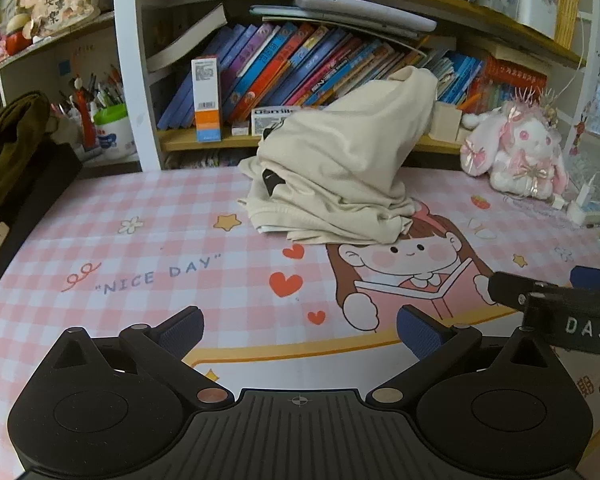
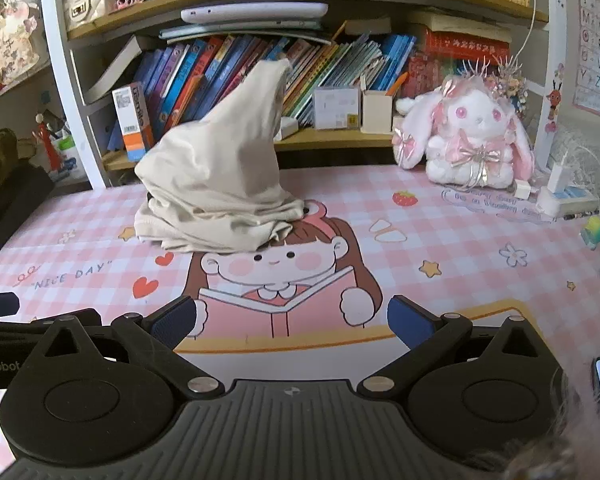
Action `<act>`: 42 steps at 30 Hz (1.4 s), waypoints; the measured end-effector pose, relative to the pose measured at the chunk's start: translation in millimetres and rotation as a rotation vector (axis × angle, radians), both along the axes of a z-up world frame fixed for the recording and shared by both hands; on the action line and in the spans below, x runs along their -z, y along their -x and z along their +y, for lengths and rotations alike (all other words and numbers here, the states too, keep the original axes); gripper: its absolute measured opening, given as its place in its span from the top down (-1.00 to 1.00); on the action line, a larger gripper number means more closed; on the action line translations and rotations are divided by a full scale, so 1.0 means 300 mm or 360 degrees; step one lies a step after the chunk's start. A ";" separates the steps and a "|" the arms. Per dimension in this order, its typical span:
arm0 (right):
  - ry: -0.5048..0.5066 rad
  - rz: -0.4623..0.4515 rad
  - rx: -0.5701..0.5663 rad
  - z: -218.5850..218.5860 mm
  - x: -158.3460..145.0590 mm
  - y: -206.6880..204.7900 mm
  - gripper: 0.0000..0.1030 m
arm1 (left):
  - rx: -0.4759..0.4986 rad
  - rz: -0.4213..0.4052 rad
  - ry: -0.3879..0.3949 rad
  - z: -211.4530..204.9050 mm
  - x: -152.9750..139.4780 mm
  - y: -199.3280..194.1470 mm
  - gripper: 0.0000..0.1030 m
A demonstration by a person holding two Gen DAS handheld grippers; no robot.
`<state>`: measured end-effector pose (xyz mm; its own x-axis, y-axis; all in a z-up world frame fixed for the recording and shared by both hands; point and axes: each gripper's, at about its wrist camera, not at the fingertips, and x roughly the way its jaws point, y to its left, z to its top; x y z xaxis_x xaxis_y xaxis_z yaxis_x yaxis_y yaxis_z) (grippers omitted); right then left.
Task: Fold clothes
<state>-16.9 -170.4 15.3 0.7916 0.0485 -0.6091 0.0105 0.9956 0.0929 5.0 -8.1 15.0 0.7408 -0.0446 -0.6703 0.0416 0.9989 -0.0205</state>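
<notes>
One garment only on show: a cream garment [image 1: 340, 168] heaped at the back of the worktop [image 1: 140, 248], near the bookshelf [image 1: 300, 136]. It rises in a soft peak, upper end leaning toward the books, lower edges bunched in loose layers on the pink checked mat. A dark patch shows in a fold on its left side; cannot tell what it is.

Progress, by my reading: folding not begun. No flat panel, no squared edge, nothing stacked. All of it is left: spread it, smooth it, fold it.

Left gripper [image 1: 300, 332]: jaws spread wide, nothing between them, low over the mat and well apart from the cloth. Right gripper [image 2: 292, 320]: the same, wide and holding nothing, just beside its partner, also well short of the heap.

Writing:
- Mat: "NICE DAY" in quotes, beside the cartoon girl with a book.
- Right gripper's body, seen from the left camera: "DAS", cut off by the frame edge.
- Left gripper's body, seen from the right camera: "nRobot", start cut off.
- Orange-and-white box [image 1: 206, 100] on the shelf: barcode and small print, too fine to read.
- Book spines: titles blurred.

Plush rabbit [image 2: 472, 136] at back right, clear of the work.
</notes>
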 end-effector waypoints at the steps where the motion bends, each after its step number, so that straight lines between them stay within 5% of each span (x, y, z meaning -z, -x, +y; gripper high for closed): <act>1: 0.0003 -0.0005 -0.0002 0.002 -0.003 -0.002 -1.00 | -0.0003 -0.0003 0.0003 0.002 0.000 0.000 -1.00; 42: 0.0034 -0.0056 -0.0091 0.055 -0.013 0.068 -1.00 | -0.0112 -0.0109 -0.0062 0.047 -0.023 0.089 -1.00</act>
